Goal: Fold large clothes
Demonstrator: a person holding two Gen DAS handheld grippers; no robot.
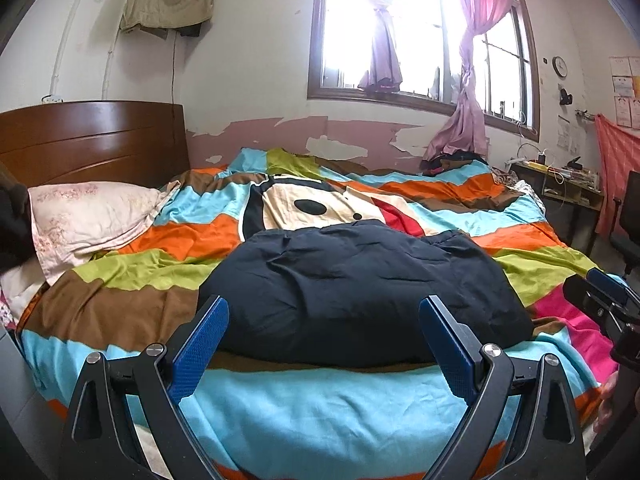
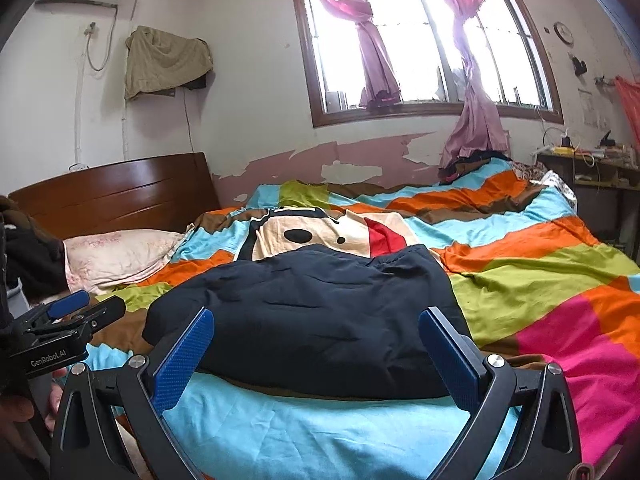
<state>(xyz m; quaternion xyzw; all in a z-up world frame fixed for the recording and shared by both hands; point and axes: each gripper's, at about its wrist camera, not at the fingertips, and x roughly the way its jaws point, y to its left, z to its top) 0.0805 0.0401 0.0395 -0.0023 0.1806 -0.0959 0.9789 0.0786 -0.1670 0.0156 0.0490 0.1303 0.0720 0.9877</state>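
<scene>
A: Both tools are hovering at the near edge of the bed. The left gripper [image 1: 324,344] has its blue-padded fingers [image 1: 200,344] spread wide, holding nothing.

B: Same for the right gripper [image 2: 316,352], spread wide and empty. The dark navy padded garment [image 1: 360,292] lies in a puffy, folded-looking bundle on the bright striped duvet [image 1: 320,412], near the front edge and just beyond both sets of fingers.

A: Where's the danger?

B: That fabric looks thick and slippery. Pinch only the top layer and the bundle may spring open when lifted.

A: And dig too deep?

B: Then the fingers could catch the duvet underneath and drag it along. The pale pink floral pillow [image 1: 92,220] on the left is well apart, no worry.
</scene>
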